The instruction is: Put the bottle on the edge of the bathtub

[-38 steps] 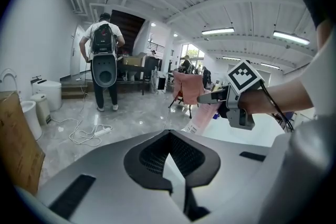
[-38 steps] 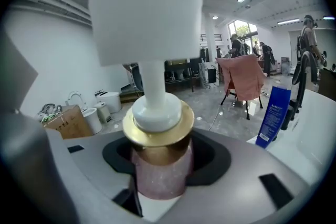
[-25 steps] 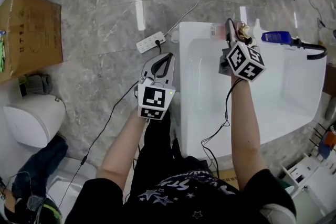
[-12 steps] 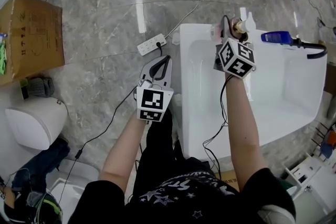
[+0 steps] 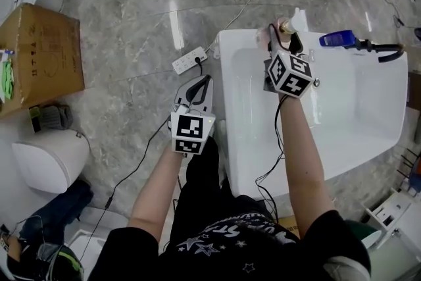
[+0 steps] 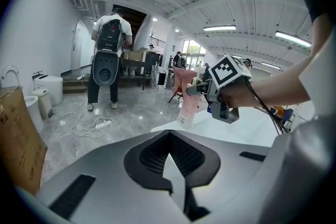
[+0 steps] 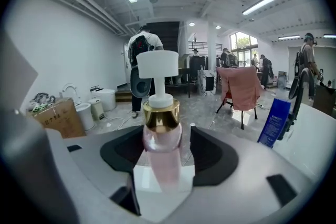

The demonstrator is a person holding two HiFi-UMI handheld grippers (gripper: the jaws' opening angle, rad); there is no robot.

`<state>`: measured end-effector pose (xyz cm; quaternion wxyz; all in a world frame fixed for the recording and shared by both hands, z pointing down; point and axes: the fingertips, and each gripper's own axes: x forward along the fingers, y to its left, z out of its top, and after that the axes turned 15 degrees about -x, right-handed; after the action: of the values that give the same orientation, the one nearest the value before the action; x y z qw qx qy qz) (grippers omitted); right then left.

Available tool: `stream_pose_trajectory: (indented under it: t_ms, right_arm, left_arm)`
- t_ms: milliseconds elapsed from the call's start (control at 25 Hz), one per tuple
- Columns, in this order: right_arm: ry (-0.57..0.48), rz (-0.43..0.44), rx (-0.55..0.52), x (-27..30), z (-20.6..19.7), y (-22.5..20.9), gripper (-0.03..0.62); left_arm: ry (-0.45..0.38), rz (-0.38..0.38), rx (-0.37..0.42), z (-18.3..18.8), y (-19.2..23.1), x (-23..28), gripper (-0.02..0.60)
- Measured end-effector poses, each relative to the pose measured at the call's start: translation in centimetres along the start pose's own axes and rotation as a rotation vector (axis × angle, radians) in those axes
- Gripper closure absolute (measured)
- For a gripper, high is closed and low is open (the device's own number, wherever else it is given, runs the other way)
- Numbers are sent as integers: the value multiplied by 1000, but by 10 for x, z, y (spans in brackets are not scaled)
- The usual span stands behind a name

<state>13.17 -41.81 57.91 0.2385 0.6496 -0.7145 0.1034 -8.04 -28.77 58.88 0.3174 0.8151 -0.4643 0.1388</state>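
Note:
A pink pump bottle [image 5: 284,27] with a gold collar and white pump head stands upright on the far left corner of the white bathtub's rim [image 5: 227,108]. My right gripper [image 5: 283,39] reaches over the tub, one jaw on each side of the bottle. In the right gripper view the bottle [image 7: 163,149] fills the middle, and my right gripper [image 7: 164,168] is opening, with a thin gap showing at each pad. My left gripper [image 5: 209,81] hovers over the floor left of the tub, shut and empty. From the left gripper view, the bottle [image 6: 187,110] stands beyond my left gripper [image 6: 170,165].
A blue bottle [image 5: 337,39], a white bottle [image 5: 299,18] and a black faucet [image 5: 378,49] sit along the tub's far rim. On the floor lie a power strip [image 5: 189,59] with cables, a cardboard box [image 5: 39,56] and a toilet [image 5: 49,158]. A person with a backpack [image 6: 107,60] stands farther off.
My right gripper has moved a little left along the tub's far rim with the bottle between its jaws. The left gripper has barely moved.

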Motion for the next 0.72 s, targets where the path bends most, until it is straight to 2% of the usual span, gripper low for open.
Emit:
stream_pose_trajectory:
  t_ms: [280, 520, 720]
  right_arm:
    - [46, 39, 23, -58, -16, -2, 332]
    - [25, 76, 21, -131, -4, -1, 332]
    - [-27, 66, 50, -194, 17, -14, 402]
  left_arm:
    - [-15, -17, 28, 11, -36, -29, 568]
    - [-28, -44, 50, 21, -76, -68, 567]
    - [-49, -62, 66, 28, -114, -104, 568]
